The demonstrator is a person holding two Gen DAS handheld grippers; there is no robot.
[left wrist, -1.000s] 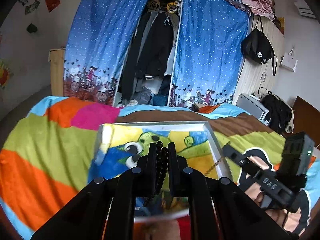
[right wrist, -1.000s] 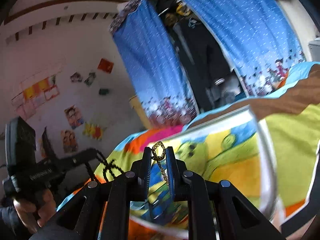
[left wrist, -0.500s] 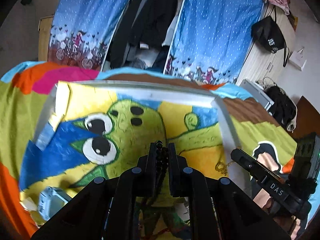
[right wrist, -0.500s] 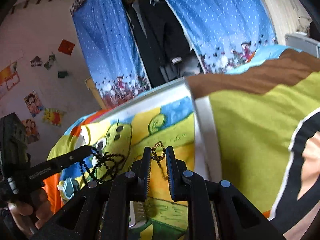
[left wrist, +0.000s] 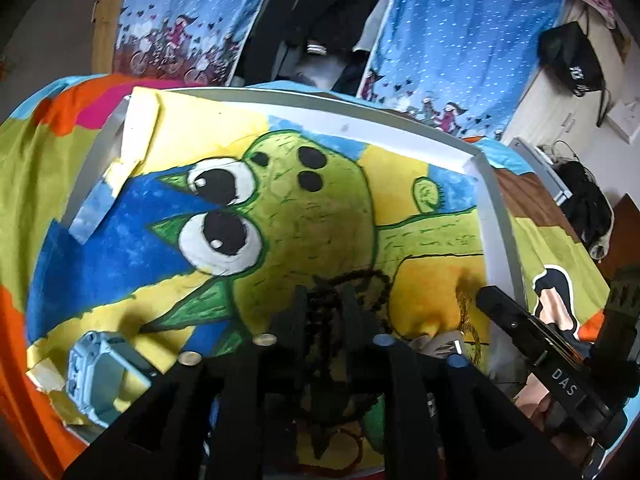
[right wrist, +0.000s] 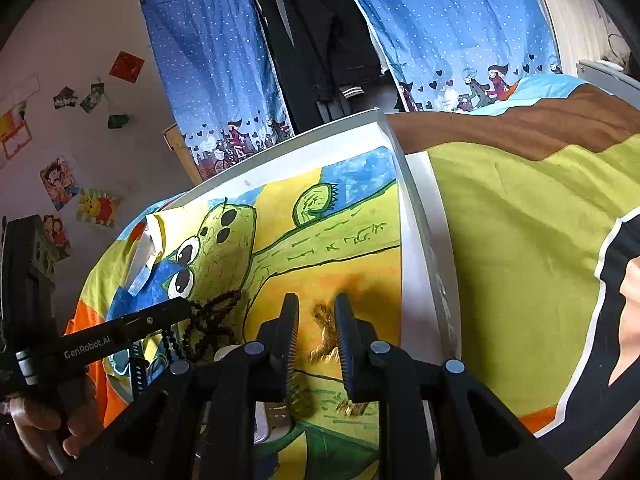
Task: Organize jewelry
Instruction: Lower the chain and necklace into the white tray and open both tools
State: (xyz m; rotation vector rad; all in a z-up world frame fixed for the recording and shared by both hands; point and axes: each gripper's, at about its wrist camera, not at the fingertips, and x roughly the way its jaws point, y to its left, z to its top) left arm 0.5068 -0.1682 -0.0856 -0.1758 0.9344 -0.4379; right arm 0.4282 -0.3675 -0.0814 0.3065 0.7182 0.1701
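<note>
A dark beaded bracelet (left wrist: 360,280) lies on the painted bottom of a white tray (left wrist: 496,216), between and just ahead of my left gripper (left wrist: 323,304), whose jaws stand slightly apart. It also shows in the right wrist view (right wrist: 212,316) at the tip of the left gripper (right wrist: 176,312). A gold chain (right wrist: 326,336) lies on the tray bottom between the parted jaws of my right gripper (right wrist: 316,320). It also shows in the left wrist view (left wrist: 466,312) beside the right gripper (left wrist: 492,300).
A light blue watch (left wrist: 100,372) lies in the tray's near left corner. A silver object (right wrist: 276,412) lies under my right gripper. The tray sits on a colourful bedspread (right wrist: 520,260). Blue curtains (left wrist: 460,32) and a wardrobe stand behind.
Both grippers came down onto the tray bottom. Their jaws have opened, and the beaded bracelet and the gold chain now rest on the tray.
</note>
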